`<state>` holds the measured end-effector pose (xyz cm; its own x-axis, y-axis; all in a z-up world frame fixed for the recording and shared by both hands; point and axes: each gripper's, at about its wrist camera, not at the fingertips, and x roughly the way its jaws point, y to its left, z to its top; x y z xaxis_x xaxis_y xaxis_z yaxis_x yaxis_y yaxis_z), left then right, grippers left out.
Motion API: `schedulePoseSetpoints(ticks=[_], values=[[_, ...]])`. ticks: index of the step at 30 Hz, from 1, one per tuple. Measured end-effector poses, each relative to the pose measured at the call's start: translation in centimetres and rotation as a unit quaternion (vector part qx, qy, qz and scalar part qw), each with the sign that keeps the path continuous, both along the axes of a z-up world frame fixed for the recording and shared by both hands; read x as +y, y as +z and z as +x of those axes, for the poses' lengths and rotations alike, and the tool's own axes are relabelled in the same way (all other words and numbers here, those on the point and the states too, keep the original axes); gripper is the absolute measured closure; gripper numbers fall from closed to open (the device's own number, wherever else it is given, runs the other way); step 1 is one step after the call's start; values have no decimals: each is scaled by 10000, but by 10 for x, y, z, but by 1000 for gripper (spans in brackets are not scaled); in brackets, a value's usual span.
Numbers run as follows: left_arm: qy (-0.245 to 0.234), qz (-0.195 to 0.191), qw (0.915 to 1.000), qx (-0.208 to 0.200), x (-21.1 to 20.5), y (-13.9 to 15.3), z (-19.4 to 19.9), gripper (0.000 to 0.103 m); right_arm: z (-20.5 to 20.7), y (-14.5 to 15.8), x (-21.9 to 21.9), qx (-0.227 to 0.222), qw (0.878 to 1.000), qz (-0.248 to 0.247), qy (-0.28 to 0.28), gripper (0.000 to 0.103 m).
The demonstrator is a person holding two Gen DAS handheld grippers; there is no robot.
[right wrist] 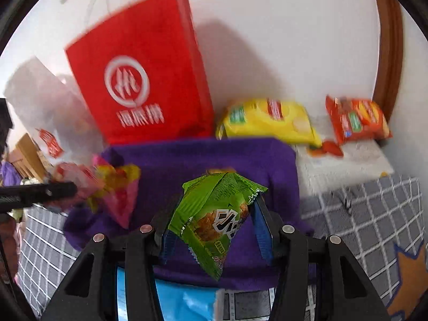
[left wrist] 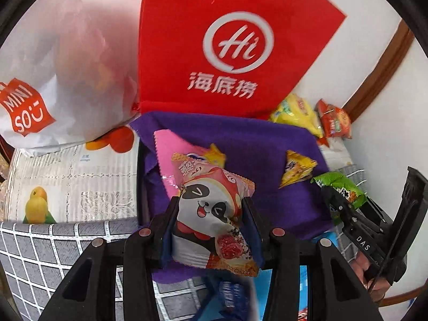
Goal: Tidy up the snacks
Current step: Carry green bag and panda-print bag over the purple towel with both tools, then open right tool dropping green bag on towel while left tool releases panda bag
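Your left gripper [left wrist: 211, 214] clamps the panda snack packet [left wrist: 214, 214] over the purple cloth bin [left wrist: 254, 139]. Your right gripper [right wrist: 211, 211] pinches the green snack packet [right wrist: 214, 214] — same bin below.

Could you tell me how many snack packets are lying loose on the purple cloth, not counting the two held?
3 visible: a pink packet, a small yellow one beside it, another yellow one toward the right. Others may be hidden under the held packets.

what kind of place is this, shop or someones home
Most likely a home, perhaps a bed: a grey checked cover against a white wall, shopping bags such as the red bag, and a purple cloth bin being filled with snacks.
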<state>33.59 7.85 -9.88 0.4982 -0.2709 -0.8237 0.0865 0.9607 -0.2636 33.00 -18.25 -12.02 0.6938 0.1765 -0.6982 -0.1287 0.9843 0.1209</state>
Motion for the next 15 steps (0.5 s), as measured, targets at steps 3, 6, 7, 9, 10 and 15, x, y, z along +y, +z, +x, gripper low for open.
schedulePoseSetpoints(ticks=[3, 6, 7, 9, 10, 15], values=[[-32, -92, 9997, 204, 2, -11, 6, 60, 6, -15, 1, 155, 9998, -110, 13, 53], [-44, -48, 9993, 379, -2, -21, 10, 60, 12, -25, -2, 337, 9994, -60, 32, 53], [-39, -38, 9992, 393, -3, -24, 11, 60, 15, -27, -5, 422, 9991, -13, 20, 53], [-65, -100, 9990, 427, -6, -27, 11, 60, 18, -30, -10, 492, 9988, 18, -54, 53], [-90, -142, 9988, 454, -8, -29, 11, 60, 19, -31, -12, 489, 9987, 15, -108, 53], [-115, -202, 9994, 270, -13, -25, 9, 60, 26, -37, -17, 506, 9985, 48, -225, 53]])
